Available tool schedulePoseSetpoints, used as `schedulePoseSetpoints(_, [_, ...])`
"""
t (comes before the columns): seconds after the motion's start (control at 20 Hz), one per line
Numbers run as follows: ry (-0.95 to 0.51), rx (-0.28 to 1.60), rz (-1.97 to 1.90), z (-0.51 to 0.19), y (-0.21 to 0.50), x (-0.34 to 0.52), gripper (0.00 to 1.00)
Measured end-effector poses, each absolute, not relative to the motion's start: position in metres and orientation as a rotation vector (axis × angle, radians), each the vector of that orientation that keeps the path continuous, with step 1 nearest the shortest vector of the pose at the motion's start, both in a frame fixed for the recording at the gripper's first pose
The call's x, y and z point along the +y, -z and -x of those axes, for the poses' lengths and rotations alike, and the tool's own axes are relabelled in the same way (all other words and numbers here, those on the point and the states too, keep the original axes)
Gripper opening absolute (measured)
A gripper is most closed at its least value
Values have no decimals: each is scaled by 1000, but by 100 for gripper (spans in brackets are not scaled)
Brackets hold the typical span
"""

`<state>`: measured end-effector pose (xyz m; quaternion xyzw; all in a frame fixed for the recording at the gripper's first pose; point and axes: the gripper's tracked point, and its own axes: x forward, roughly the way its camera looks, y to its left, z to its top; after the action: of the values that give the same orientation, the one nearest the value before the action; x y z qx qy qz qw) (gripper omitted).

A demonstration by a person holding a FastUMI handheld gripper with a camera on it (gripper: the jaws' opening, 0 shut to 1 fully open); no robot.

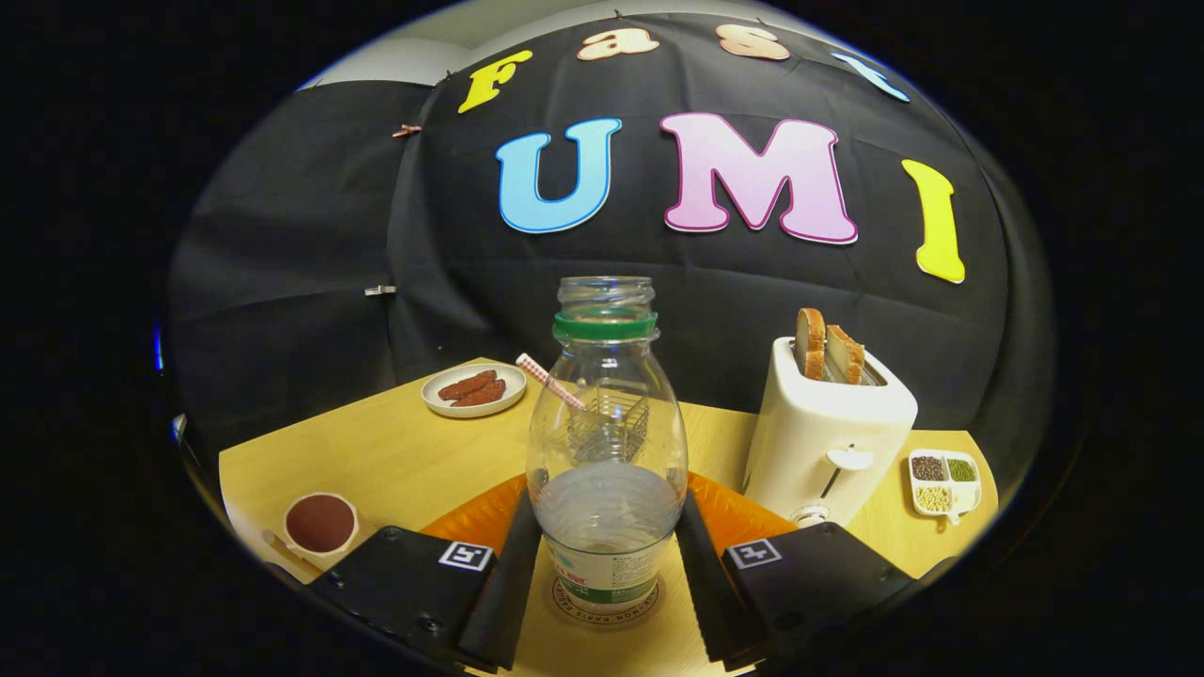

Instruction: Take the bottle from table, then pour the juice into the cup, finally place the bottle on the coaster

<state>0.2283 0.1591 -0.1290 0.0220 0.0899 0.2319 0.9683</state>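
Note:
A clear plastic bottle [607, 442] with a green neck ring and no cap stands upright between my fingers. Its lower third holds pale liquid. Its base rests on a round printed coaster [564, 602] on the wooden table [395, 461]. My gripper [607, 555] is shut on the bottle, with one finger against each side of its lower body. Right behind the bottle, and seen partly through it, stands a glass cup [609, 428] with a red-and-white striped straw [548, 380]. The cup sits on an orange mat [475, 517].
A white toaster [828, 432] with two bread slices stands beyond the right finger. A divided dish of beans [943, 480] lies further right. At the back left is a plate of reddish pieces [473, 389], and a small bowl of brown powder [320, 523] sits beside the left finger.

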Motion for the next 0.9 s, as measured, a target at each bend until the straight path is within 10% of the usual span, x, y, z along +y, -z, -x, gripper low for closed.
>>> schedulePoseSetpoints(0.9, [-490,207,-20,-226,154,166,79])
